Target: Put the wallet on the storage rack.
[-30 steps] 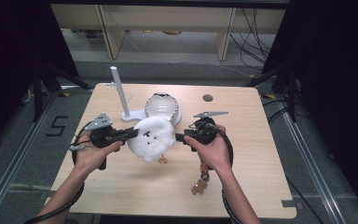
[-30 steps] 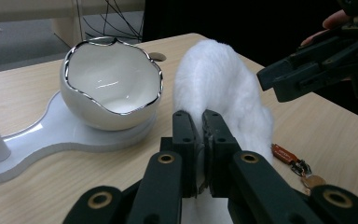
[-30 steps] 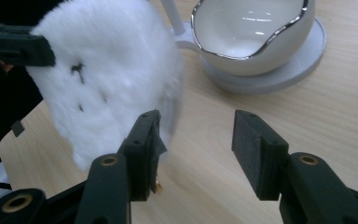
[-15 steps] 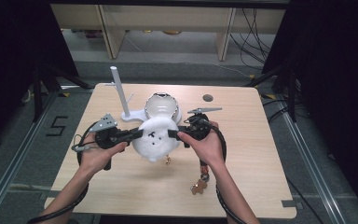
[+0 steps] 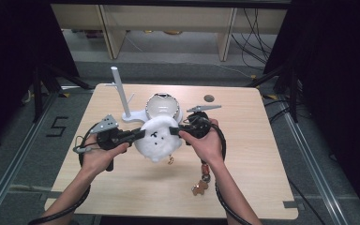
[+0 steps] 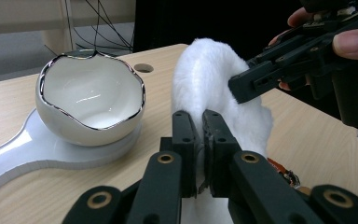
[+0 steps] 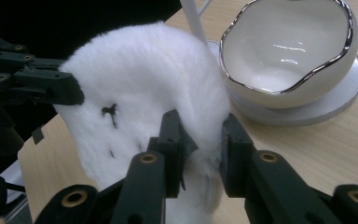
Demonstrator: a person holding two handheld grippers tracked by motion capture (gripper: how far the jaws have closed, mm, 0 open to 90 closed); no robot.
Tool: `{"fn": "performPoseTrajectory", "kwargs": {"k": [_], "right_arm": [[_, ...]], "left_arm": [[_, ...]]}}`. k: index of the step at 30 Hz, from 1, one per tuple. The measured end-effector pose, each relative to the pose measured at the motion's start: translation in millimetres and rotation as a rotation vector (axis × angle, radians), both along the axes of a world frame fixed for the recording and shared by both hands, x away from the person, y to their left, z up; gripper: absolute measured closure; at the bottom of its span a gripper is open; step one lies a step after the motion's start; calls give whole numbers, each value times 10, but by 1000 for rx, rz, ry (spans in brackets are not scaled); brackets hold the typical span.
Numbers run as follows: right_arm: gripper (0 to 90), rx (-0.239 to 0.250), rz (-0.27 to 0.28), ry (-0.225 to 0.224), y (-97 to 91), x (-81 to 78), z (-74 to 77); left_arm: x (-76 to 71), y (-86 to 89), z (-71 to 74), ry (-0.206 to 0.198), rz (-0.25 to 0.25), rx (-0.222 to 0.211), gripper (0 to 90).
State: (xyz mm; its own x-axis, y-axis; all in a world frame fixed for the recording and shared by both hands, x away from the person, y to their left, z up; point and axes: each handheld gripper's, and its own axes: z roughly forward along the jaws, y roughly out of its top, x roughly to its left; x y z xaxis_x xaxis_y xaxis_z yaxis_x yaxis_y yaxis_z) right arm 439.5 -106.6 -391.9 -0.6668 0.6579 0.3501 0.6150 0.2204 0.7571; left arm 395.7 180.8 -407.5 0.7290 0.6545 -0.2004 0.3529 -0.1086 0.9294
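The white plush pouch (image 5: 157, 137) hangs above the desk (image 5: 262, 154), near the egg-shaped bowl (image 5: 161, 106). The left gripper (image 5: 138, 134) pinches its left edge; the right gripper (image 5: 177, 131), its fingers just closing, clamps the right edge. Pull apart evenly and gently.

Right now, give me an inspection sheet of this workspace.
Surface: light wooden table, round hole near the far edge.
Job's things: white fluffy plush, held up between both grippers.
Clutter: white eggshell-shaped bowl on a white stand with an upright post; brown keychain charm near the front edge.
Grippers: left gripper clamped on the plush's edge; right gripper has just closed, pinching fur on the opposite side.
Cables: black cable loops trailing from each gripper.
Surroundings: grey floor, wooden shelving behind, a "5" marked on the floor.
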Motion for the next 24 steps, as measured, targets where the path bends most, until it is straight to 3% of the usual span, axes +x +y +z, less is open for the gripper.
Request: {"fn": "performPoseTrajectory", "kwargs": {"k": [3, 8, 11, 12, 17, 18, 23, 24], "right_arm": [[777, -25, -1, -40, 2, -4, 16], [786, -39, -26, -92, 32, -55, 68], [789, -41, -25, -122, 38, -60, 97], [790, -60, -19, -151, 34, -53, 116], [790, -55, -20, -161, 61, -51, 146], [790, -58, -26, -184, 60, -31, 161], [790, -66, -26, -177, 55, 2, 218], [790, -83, -30, -208, 43, 29, 242]], "left_arm": [[9, -7, -20, -8, -5, -2, 834], [0, -28, -13, -41, 10, 50, 801], [13, -21, -18, -56, 24, 53, 702], [15, -11, -18, -57, 33, 56, 659], [-2, 64, -41, -79, 66, 67, 551], [-32, 113, -63, -85, 76, 72, 521], [-113, 250, -119, -102, 106, 70, 484], [-139, 288, -136, -104, 116, 72, 467]]}}
